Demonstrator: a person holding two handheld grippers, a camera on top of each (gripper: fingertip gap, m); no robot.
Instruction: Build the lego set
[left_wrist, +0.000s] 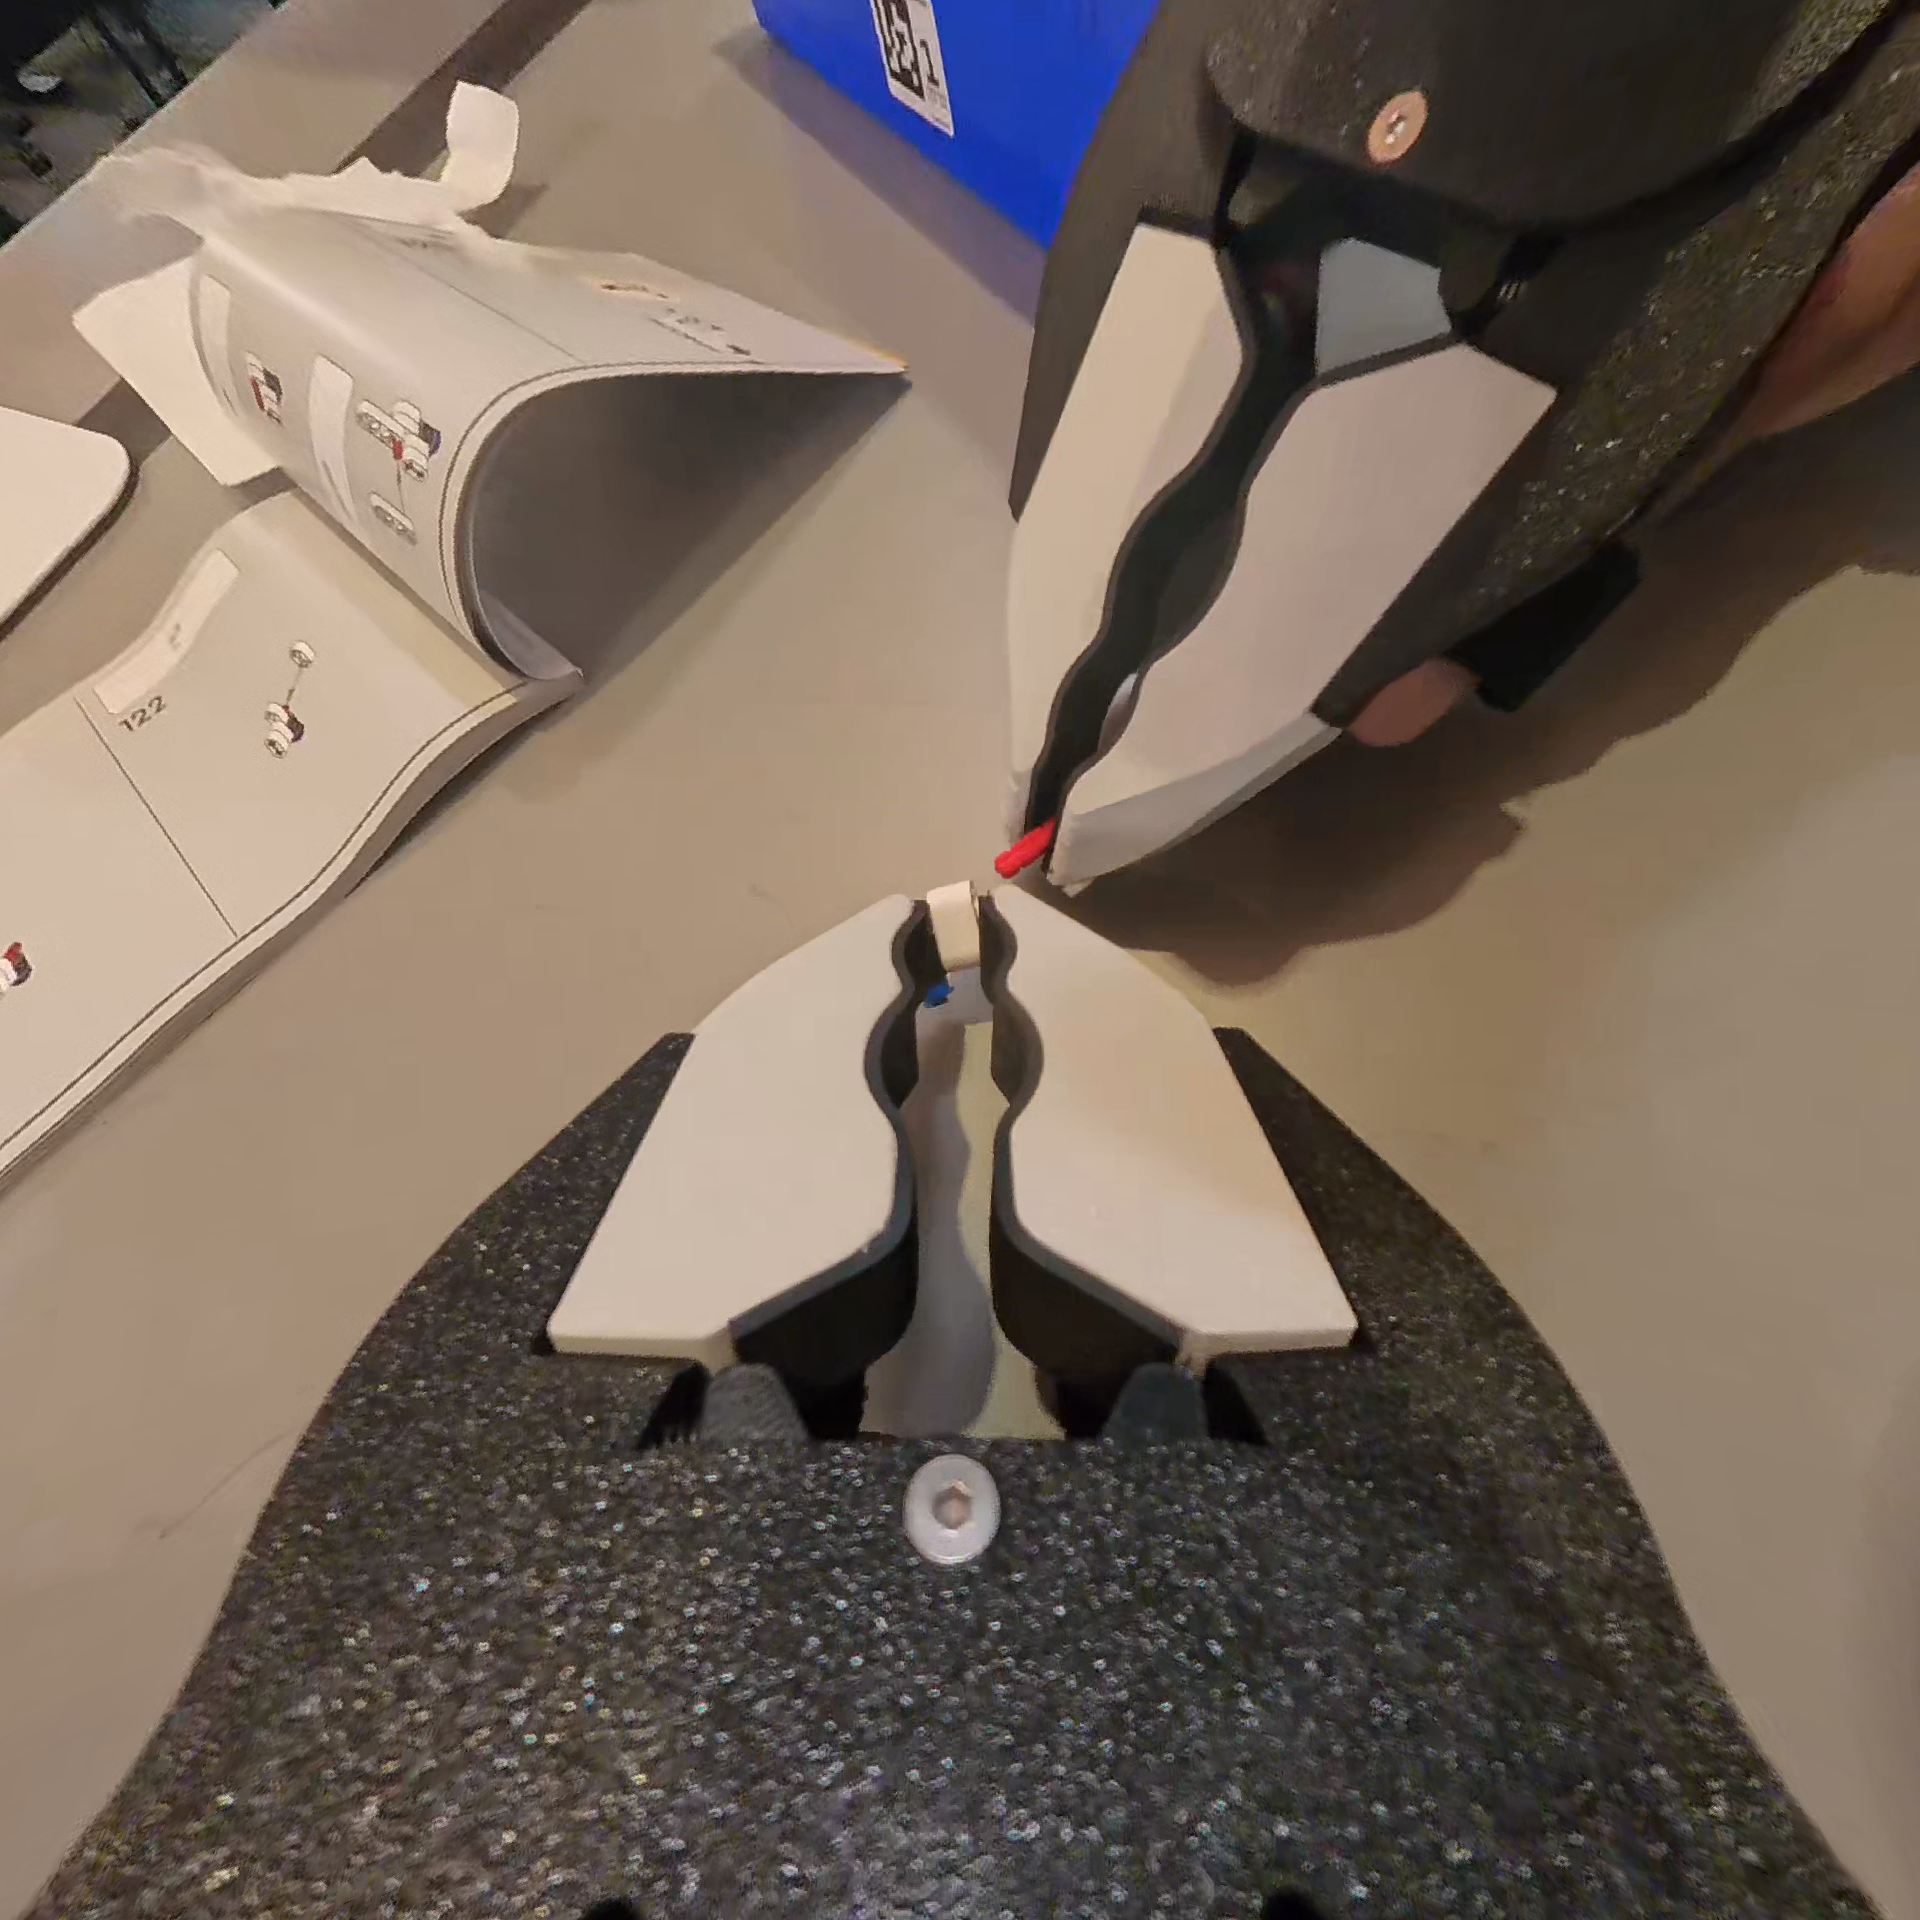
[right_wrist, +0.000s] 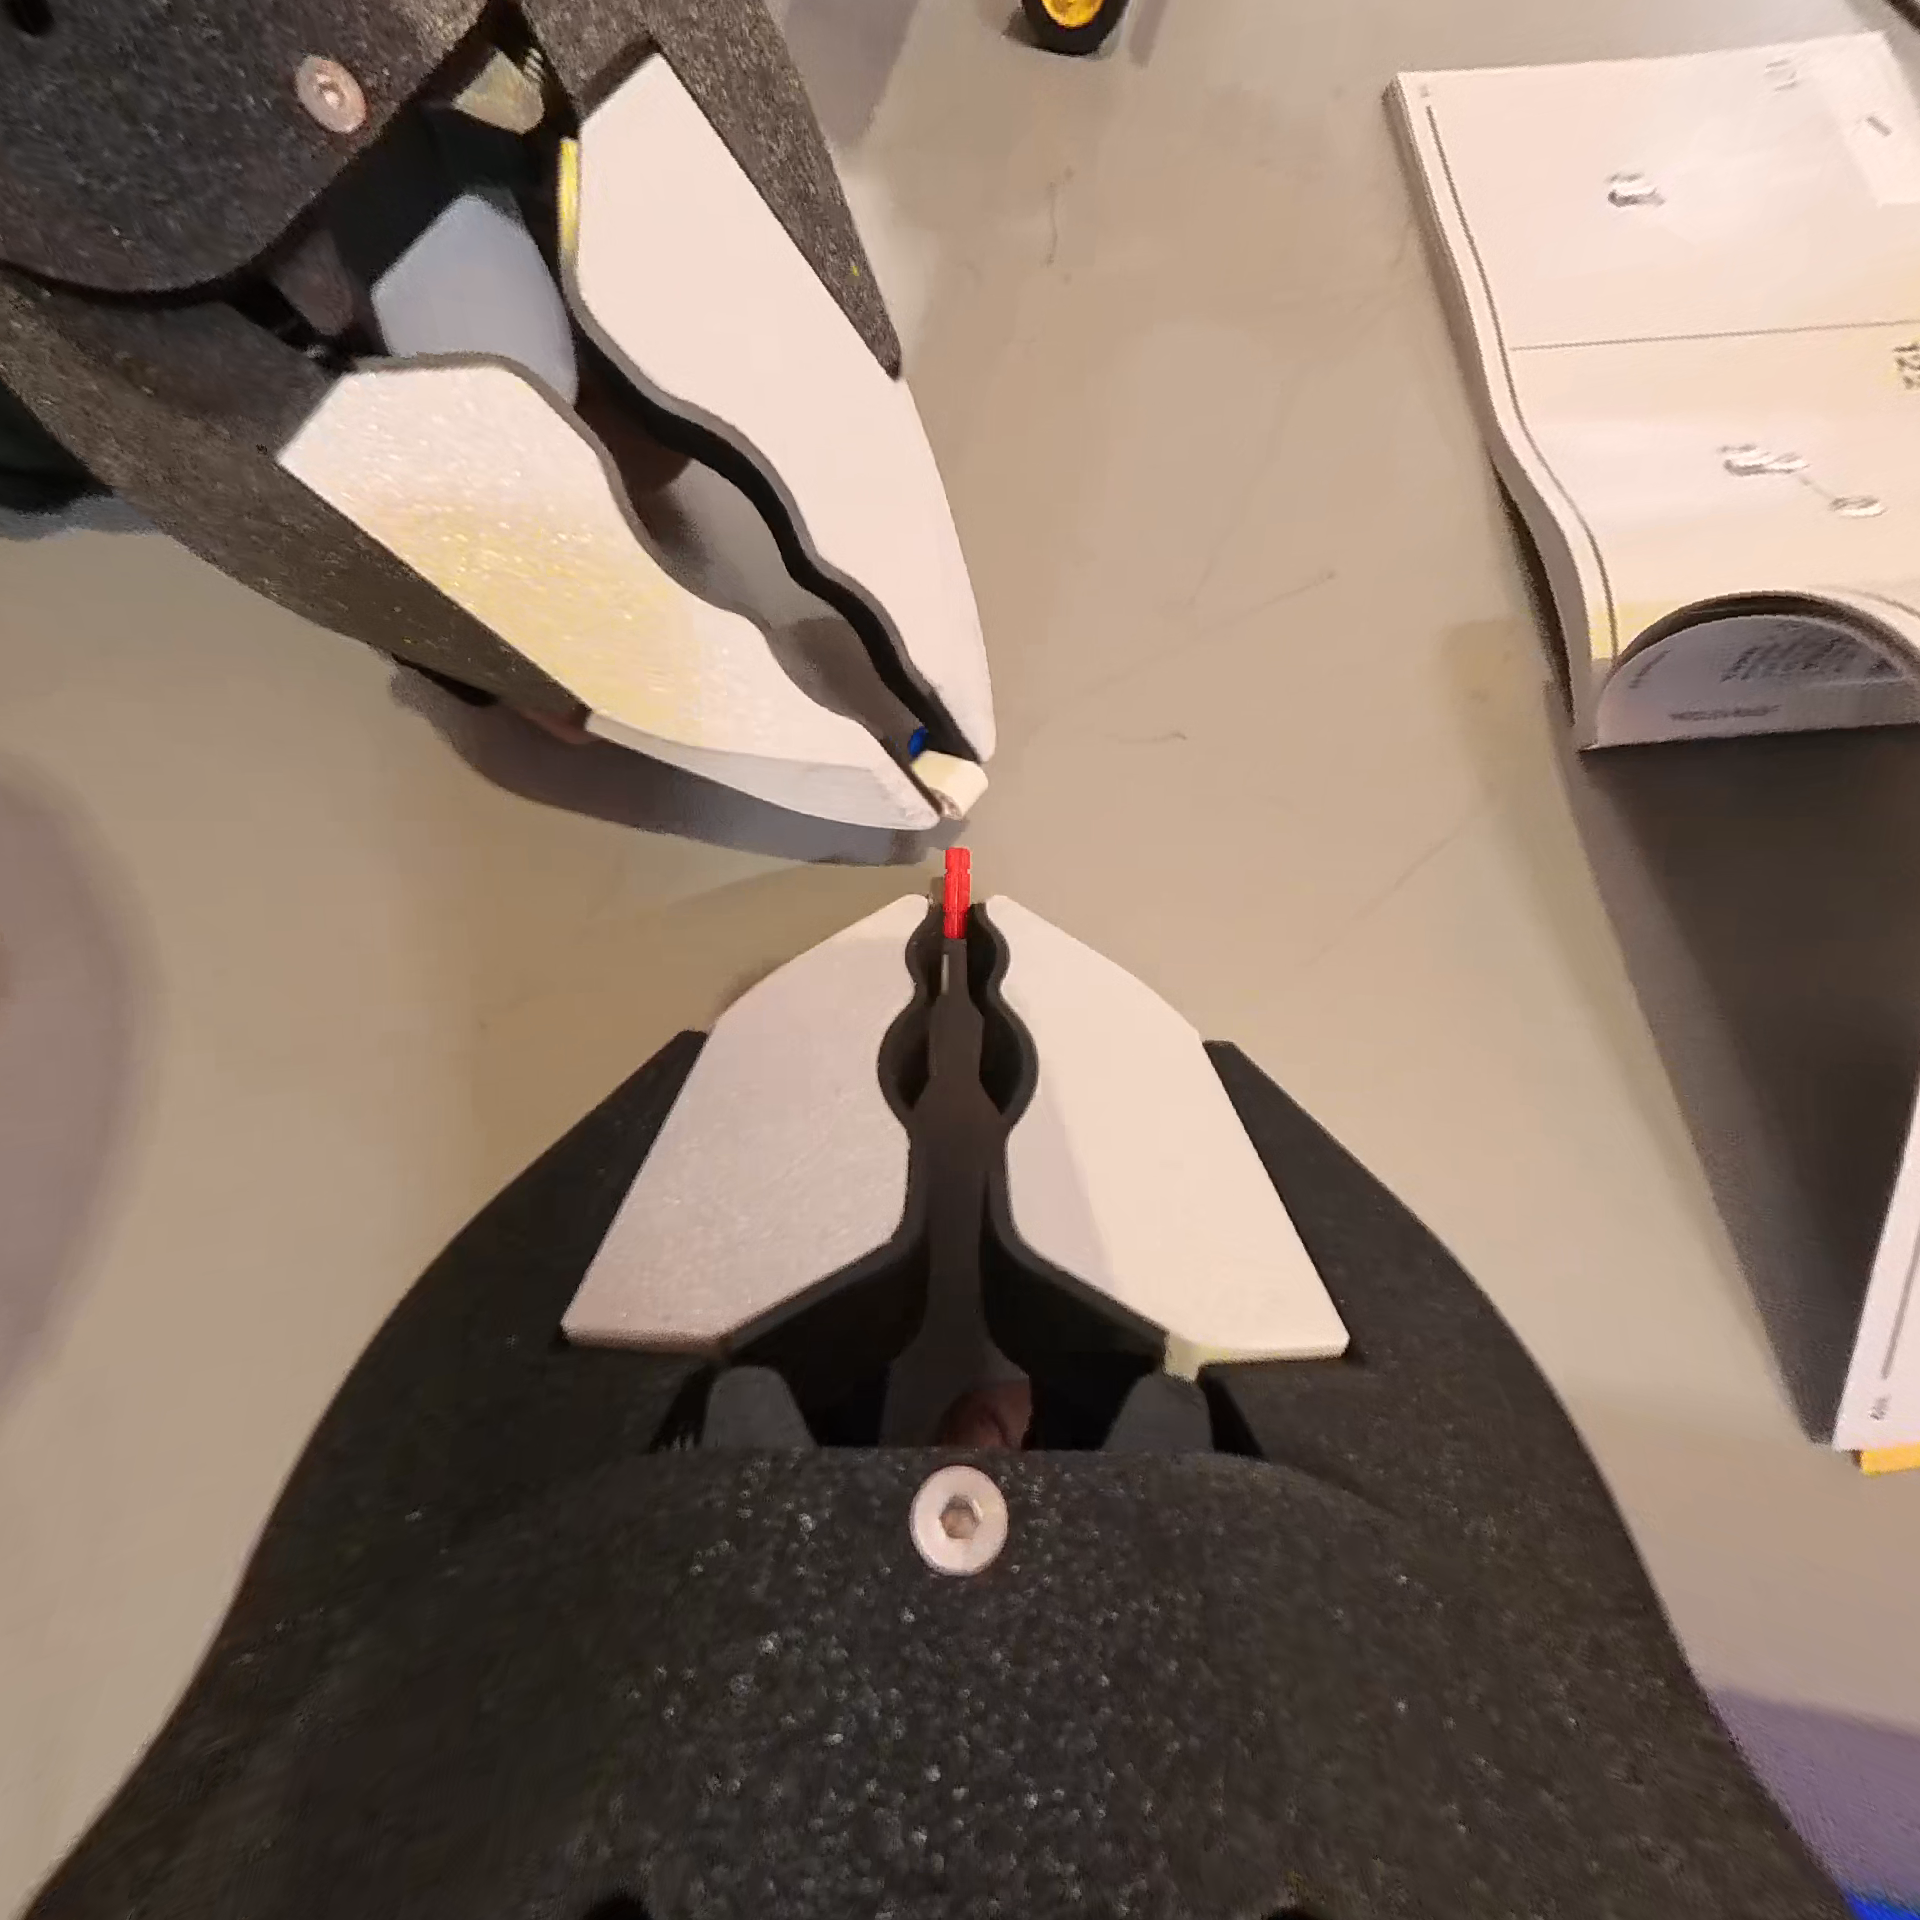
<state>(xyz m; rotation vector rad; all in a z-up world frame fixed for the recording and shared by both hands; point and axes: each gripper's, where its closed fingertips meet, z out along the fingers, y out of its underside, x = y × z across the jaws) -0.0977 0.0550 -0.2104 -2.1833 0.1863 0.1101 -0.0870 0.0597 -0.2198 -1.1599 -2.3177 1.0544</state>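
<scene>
Left claw (left_wrist: 951, 914) clamped on small white plastic ring (left_wrist: 954, 925); right claw (right_wrist: 958, 914) pinching short red plastic pin (right_wrist: 956, 891), long axis aimed up-frame at ring, nearly touching.

Both wrist views look closely down; they face each other over the table (left_wrist: 727, 831).

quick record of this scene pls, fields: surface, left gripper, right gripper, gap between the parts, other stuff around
surface: grey table
left gripper: shut on a small white piece with a blue bit behind it
right gripper: shut on a thin red pin that sticks out past the fingertips
gap between the parts: red pin's free end close to the white piece, tips facing; contact cannot be told
other stuff: open instruction booklet, blue box, yellow wheel
</scene>
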